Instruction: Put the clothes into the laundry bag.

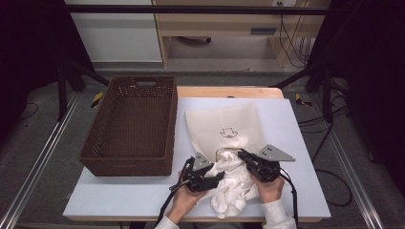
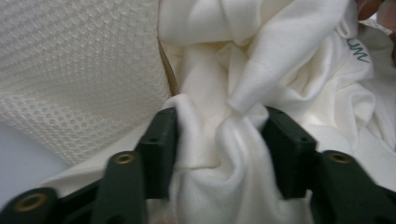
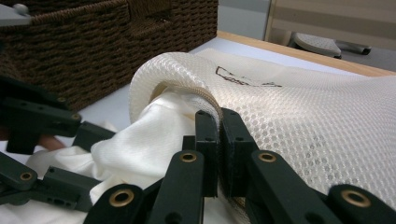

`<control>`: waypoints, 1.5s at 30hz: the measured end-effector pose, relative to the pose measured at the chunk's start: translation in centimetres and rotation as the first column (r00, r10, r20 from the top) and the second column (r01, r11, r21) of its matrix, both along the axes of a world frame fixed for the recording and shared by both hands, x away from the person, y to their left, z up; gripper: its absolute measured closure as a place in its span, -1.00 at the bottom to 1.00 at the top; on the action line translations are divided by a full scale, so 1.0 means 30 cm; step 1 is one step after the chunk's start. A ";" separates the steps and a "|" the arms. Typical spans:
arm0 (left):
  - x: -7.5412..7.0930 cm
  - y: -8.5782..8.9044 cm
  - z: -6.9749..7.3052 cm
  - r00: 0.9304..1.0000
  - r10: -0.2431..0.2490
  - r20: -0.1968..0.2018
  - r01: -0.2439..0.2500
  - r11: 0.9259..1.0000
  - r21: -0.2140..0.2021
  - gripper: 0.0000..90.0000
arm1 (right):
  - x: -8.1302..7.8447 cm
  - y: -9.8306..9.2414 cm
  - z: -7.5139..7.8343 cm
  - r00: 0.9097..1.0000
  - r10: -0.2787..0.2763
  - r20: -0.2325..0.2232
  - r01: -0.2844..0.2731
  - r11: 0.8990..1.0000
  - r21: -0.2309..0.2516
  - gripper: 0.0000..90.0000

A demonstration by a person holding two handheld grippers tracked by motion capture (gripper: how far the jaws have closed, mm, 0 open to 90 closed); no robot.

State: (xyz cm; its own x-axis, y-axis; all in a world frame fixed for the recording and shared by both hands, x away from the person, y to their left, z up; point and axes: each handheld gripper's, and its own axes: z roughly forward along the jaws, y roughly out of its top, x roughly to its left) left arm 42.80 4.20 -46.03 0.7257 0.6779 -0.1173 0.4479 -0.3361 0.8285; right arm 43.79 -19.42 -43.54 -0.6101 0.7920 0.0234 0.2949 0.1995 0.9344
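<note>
A white mesh laundry bag (image 1: 224, 121) with a small dark logo lies flat on the table, its mouth toward me. A crumpled white garment (image 1: 231, 188) spills from that mouth onto the table's near edge. My right gripper (image 1: 241, 153) is shut on the bag's rolled rim, and in the right gripper view (image 3: 219, 126) its pads pinch the mesh bag (image 3: 303, 107) at the opening. My left gripper (image 1: 218, 175) is just left of the mouth. In the left gripper view (image 2: 219, 135) its pads squeeze a bunched fold of the garment (image 2: 289, 60) beside the mesh bag (image 2: 70, 60).
A dark brown wicker basket (image 1: 133, 119) stands on the left half of the pale blue table (image 1: 143, 195), close beside the bag; it looms behind the left gripper's fingers (image 3: 42, 119) in the right gripper view. A wooden strip runs along the far edge.
</note>
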 end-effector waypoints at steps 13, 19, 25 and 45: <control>0.011 -0.180 0.081 0.995 -0.039 0.095 0.035 0.999 0.039 0.78 | -0.022 -0.020 0.039 0.999 0.016 0.044 -0.019 0.997 0.074 0.94; 0.121 -0.202 0.008 0.997 0.030 0.069 -0.035 0.996 0.076 0.65 | -0.023 -0.038 0.046 0.999 -0.003 0.040 0.000 0.997 0.075 0.94; 0.049 -0.130 0.051 0.995 0.032 0.096 -0.035 0.999 0.030 -0.05 | -0.015 -0.027 0.030 1.000 -0.010 0.029 0.009 0.999 0.037 0.92; -0.082 -0.150 0.004 0.995 -0.028 0.100 0.020 0.997 0.072 0.62 | -0.010 -0.024 0.021 1.000 -0.015 0.010 0.015 0.999 0.029 0.92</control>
